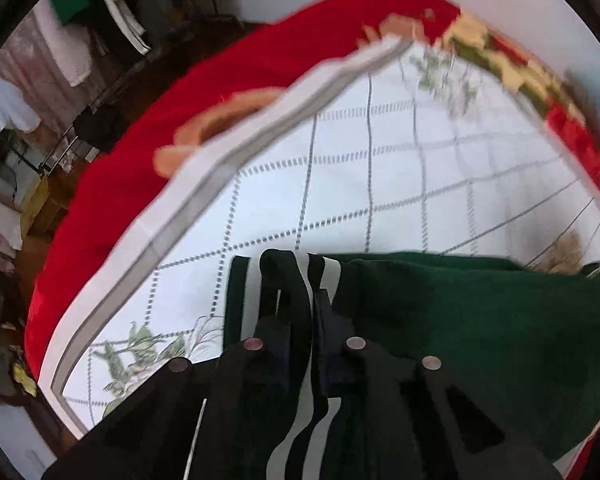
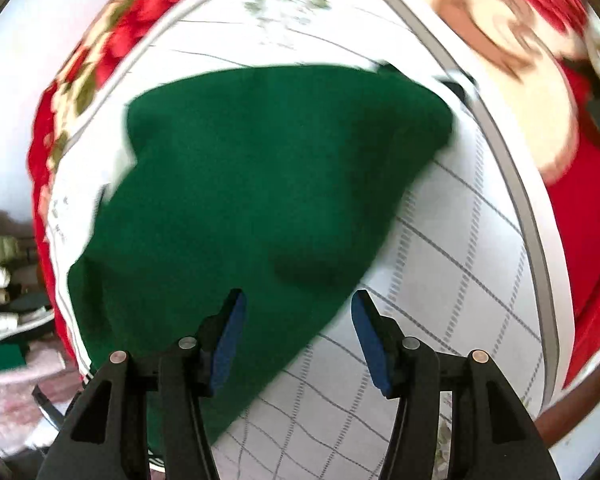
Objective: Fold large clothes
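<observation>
Right wrist: green garment [image 2: 252, 184] on checked cloth [image 2: 452, 264], red blanket [image 2: 580, 216] beyond

Both views are bright with soft, even light and no glare; its source cannot be told. Fisheye curvature bends the white checked cloth [image 1: 380, 168] and its border into arcs, with black vignette at the corners. Motion blur smears the far edges — strongest on the red patterned blanket [image 2: 532, 20] — while the near fingers [image 2: 366, 336] stay sharp.
</observation>
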`<state>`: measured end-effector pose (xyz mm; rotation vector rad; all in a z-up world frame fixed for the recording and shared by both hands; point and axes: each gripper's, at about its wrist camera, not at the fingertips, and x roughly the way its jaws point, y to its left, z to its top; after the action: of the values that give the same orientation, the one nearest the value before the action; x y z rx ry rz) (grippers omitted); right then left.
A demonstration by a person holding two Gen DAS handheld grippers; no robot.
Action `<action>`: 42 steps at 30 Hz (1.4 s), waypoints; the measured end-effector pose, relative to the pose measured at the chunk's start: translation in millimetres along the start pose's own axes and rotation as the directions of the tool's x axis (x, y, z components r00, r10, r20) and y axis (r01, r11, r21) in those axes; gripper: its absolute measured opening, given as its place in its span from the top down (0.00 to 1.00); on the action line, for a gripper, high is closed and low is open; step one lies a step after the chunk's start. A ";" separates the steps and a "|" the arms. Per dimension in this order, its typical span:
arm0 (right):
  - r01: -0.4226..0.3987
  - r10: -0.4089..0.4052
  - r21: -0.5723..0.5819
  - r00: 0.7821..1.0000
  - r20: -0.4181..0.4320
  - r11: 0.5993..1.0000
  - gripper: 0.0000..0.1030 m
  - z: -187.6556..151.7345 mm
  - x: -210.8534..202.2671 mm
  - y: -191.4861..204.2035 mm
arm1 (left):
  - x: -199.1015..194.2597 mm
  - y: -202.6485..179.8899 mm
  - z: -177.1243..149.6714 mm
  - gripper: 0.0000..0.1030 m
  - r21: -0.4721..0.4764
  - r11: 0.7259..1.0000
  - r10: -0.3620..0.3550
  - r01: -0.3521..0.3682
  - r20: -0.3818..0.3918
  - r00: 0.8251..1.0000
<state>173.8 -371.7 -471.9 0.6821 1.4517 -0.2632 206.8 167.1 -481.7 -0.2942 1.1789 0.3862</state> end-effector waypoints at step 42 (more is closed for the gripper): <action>0.045 -0.073 -0.554 0.997 -0.029 0.831 0.57 11.9 128.9 326.1 | 80.1 11.2 13.7 0.05 -0.043 0.998 0.047 -0.052 -0.101 0.994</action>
<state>382.0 -91.9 -509.5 0.1670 1.5010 0.1352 239.6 194.1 -551.9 -0.3271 1.2788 0.4460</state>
